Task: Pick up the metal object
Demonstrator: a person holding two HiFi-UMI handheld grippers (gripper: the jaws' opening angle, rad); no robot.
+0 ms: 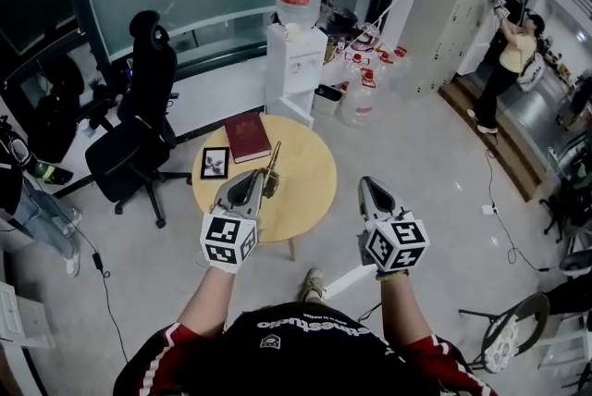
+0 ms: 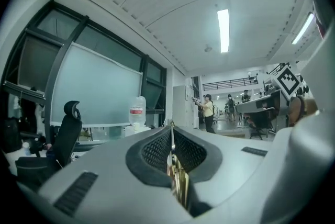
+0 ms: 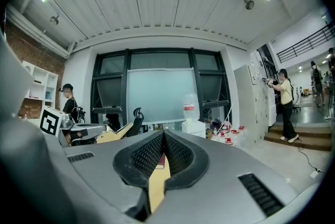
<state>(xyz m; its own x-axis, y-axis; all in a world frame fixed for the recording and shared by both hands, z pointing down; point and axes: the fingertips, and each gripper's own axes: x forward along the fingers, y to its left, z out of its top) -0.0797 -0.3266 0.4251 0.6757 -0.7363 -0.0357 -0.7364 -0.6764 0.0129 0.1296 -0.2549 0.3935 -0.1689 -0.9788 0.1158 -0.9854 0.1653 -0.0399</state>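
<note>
At centre of the head view, above the round table (image 1: 310, 165), the left gripper (image 1: 259, 182) clamps the metal object (image 1: 273, 168), whose long axis projects past the jaw tips toward the upper frame. The right gripper (image 1: 366, 187), at lower right, is closed and empty.

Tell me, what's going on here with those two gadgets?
A person stands over a round wooden table with a hand-held gripper in each hand. The left hand-held gripper is clamped on a thin brass-coloured metal object, held above the table. The right hand-held gripper is shut and empty. A red book and a small framed picture lie on the table.
</note>
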